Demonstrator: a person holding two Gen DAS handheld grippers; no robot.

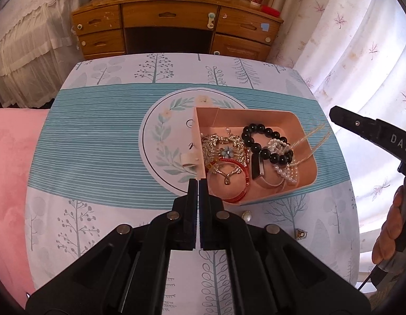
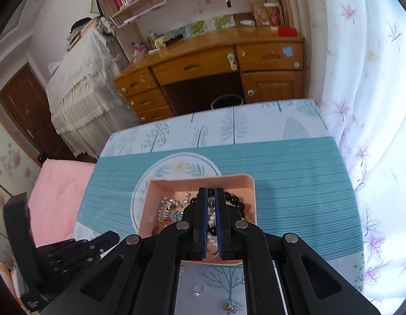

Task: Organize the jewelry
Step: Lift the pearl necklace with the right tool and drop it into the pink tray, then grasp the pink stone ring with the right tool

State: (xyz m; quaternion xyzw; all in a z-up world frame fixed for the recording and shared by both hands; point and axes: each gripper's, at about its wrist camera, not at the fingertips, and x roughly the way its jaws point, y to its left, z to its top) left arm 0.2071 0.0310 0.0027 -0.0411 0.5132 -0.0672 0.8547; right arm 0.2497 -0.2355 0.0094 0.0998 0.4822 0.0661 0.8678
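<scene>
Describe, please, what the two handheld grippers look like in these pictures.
Both are matte black plastic with angular linkage arms joined by round silver pins. The left gripper and right gripper each have two flat, straight fingers faced with blue pads. Seen from the left wrist view, the right gripper's body bears white letters "DAS", cut off by the frame edge, and a thin black cable trails below.
</scene>
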